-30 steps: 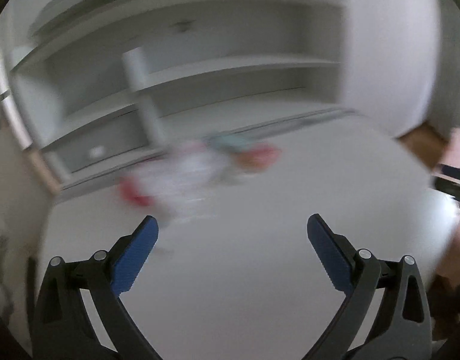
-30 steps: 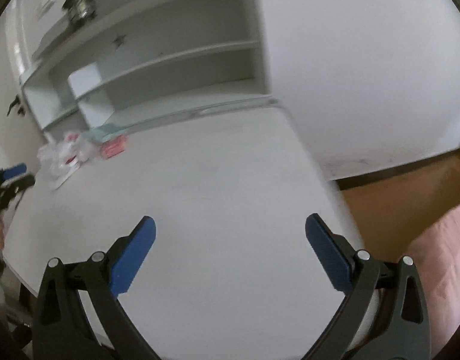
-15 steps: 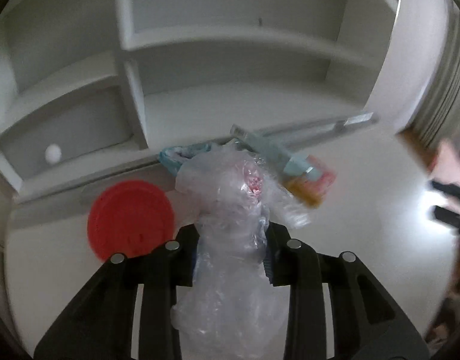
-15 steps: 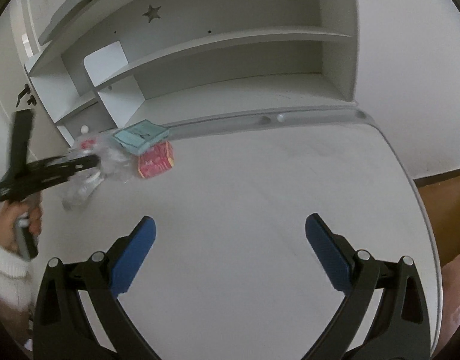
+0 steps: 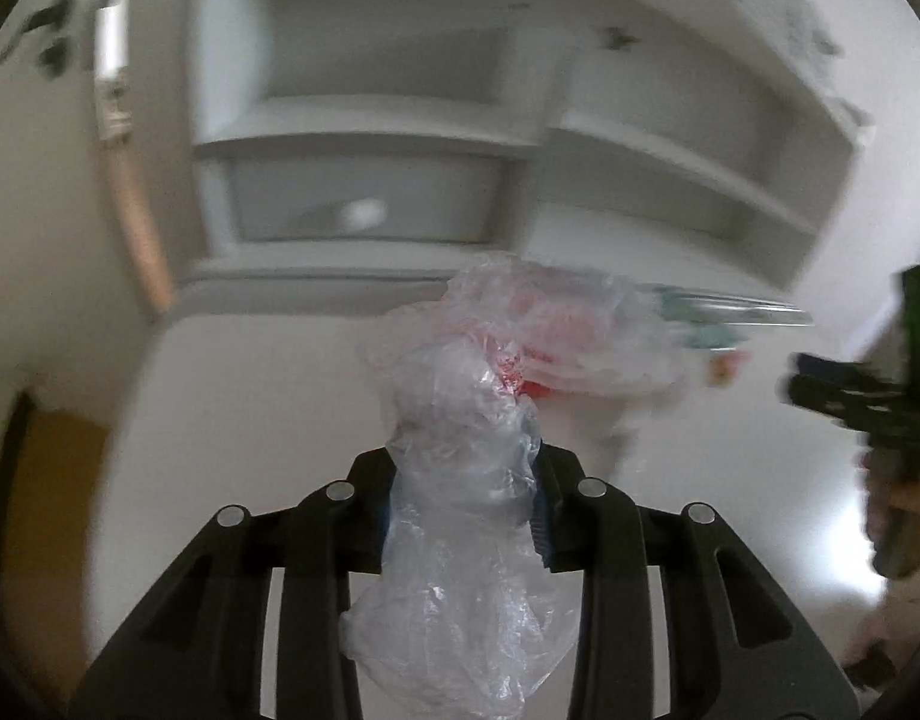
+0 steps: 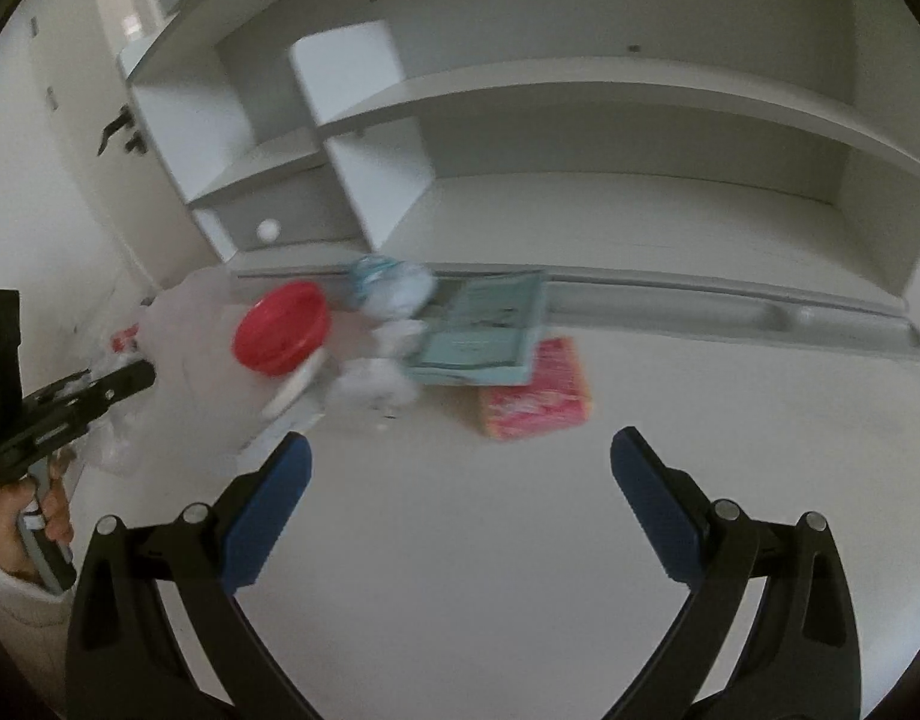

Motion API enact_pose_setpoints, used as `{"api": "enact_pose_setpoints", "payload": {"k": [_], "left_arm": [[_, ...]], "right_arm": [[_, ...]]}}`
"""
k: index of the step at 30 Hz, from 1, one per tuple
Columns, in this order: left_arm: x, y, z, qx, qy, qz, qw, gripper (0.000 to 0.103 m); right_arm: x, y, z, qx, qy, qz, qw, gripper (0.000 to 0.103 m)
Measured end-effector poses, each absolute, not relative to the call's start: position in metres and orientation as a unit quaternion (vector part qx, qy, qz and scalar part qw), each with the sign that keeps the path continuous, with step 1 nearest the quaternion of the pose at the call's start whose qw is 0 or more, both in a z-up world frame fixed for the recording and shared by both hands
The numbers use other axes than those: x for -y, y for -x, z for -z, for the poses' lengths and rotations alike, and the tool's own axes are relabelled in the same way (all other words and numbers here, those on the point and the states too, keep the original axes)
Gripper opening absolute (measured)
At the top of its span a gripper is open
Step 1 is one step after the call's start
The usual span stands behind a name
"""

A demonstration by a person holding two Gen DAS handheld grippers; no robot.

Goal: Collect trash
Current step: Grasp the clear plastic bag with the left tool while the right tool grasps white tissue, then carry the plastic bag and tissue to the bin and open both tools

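My left gripper (image 5: 463,516) is shut on a crumpled clear plastic bag (image 5: 466,450) and holds it up above the white desk; it also shows in the right wrist view (image 6: 106,387) at the far left, with the bag (image 6: 184,360) hanging pale beside it. My right gripper (image 6: 460,468) is open and empty, just above the desk. Ahead of it lie a red round lid (image 6: 280,327), white crumpled tissue (image 6: 376,387), a teal booklet (image 6: 484,330) and a pink packet (image 6: 538,390).
A white shelf unit (image 6: 520,120) stands along the back of the white desk (image 6: 460,540). A small white ball (image 6: 268,231) sits in a low shelf compartment. A blue-white crumpled wad (image 6: 388,285) lies behind the lid. My right gripper shows at the right edge of the left wrist view (image 5: 850,396).
My left gripper has lifted the plastic bag up and swung left. My right gripper has moved closer to the pile of trash and stays open.
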State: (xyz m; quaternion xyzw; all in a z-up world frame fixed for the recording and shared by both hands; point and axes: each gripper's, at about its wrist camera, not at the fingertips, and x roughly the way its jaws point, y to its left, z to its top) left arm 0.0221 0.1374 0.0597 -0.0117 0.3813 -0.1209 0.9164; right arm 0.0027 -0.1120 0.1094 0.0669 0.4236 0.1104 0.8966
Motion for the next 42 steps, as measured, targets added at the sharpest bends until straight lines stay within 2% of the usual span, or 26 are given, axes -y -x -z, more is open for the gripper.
{"api": "enact_pose_setpoints", "payload": {"k": [6,8,12,15,16,17,19,20,21,22,28,35,39,42], "left_arm": [[-0.166,-0.026,-0.046,-0.390,0.032,0.085,0.916,0.032],[-0.168,-0.030,-0.042,-0.397,0.039,0.095,0.912,0.031],[-0.166,-0.035,-0.032,-0.410,0.042,0.102,0.906,0.031],[-0.166,-0.037,-0.024,-0.419,0.042,0.097,0.902,0.033],[-0.166,-0.037,-0.023,-0.421,0.044,0.096,0.901,0.040],[-0.167,-0.036,-0.023,-0.420,0.045,0.098,0.901,0.051],[-0.168,-0.035,-0.023,-0.419,0.040,0.093,0.902,0.064],[-0.168,-0.035,-0.023,-0.418,0.040,0.096,0.902,0.061],[-0.169,-0.035,-0.024,-0.418,0.043,0.102,0.902,0.053],[-0.170,-0.036,-0.023,-0.420,0.049,0.112,0.899,0.030],[-0.171,-0.026,-0.032,-0.405,0.051,0.120,0.905,0.029],[-0.164,-0.004,-0.065,-0.373,0.041,0.116,0.920,0.028],[-0.130,0.012,-0.073,-0.368,0.032,0.150,0.917,0.028],[-0.095,0.024,-0.082,-0.362,0.028,0.186,0.913,0.028]], "right_arm": [[0.071,-0.017,-0.102,-0.426,-0.057,-0.169,0.887,0.094],[0.056,-0.023,-0.101,-0.426,-0.042,-0.179,0.886,0.086],[0.039,-0.040,-0.098,-0.431,-0.019,-0.181,0.884,0.078],[0.034,-0.050,-0.090,-0.439,-0.001,-0.171,0.882,0.065],[0.034,-0.053,-0.086,-0.445,-0.001,-0.166,0.880,0.061],[0.035,-0.056,-0.082,-0.452,-0.005,-0.162,0.877,0.060],[0.038,-0.058,-0.076,-0.455,-0.006,-0.152,0.877,0.058],[0.040,-0.060,-0.072,-0.459,-0.012,-0.155,0.875,0.052],[0.041,-0.060,-0.070,-0.461,-0.017,-0.157,0.873,0.049],[0.042,-0.060,-0.070,-0.457,-0.016,-0.154,0.876,0.045],[0.052,-0.049,-0.082,-0.446,-0.037,-0.162,0.880,0.041],[0.065,-0.015,-0.112,-0.414,-0.046,-0.176,0.892,0.041],[0.086,0.006,-0.097,-0.431,-0.092,-0.182,0.879,0.041],[0.105,0.035,-0.118,-0.403,-0.111,-0.190,0.888,0.041]]}}
